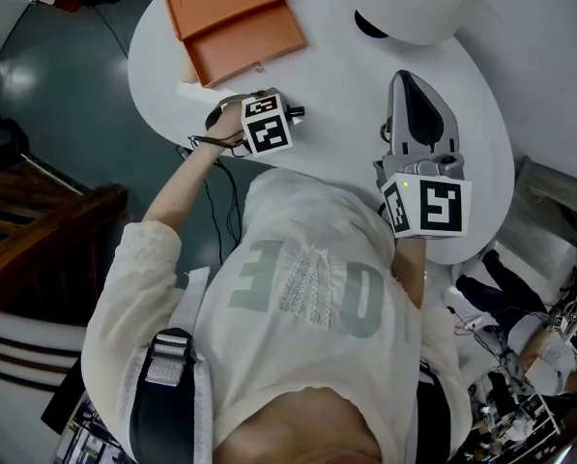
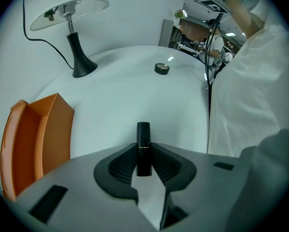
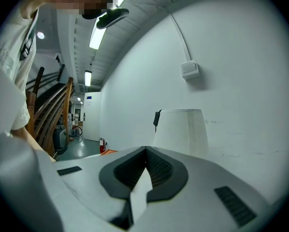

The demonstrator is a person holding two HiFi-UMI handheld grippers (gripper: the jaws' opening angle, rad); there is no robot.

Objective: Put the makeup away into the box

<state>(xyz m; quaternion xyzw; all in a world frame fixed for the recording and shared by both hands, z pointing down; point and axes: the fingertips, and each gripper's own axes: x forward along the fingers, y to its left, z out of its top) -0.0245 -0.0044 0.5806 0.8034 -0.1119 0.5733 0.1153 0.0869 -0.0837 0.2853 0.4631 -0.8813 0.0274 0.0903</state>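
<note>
Bright, even light covered the round white tabletop (image 2: 134,95); a long ceiling strip light (image 3: 101,33) glared at upper left. The black lipstick tube (image 2: 143,146) was sharp; fisheye corners were black.

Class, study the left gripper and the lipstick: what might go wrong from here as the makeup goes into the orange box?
1. The fingers of the left gripper hold the slim lipstick with one end poking past them, so it may pivot or slip out.
2. The orange box sits close by; swinging over might knock its wall.

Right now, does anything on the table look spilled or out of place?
Nothing spilled or broken. One small round black case lies alone, far from the open orange box; the left gripper holds a lipstick.
</note>
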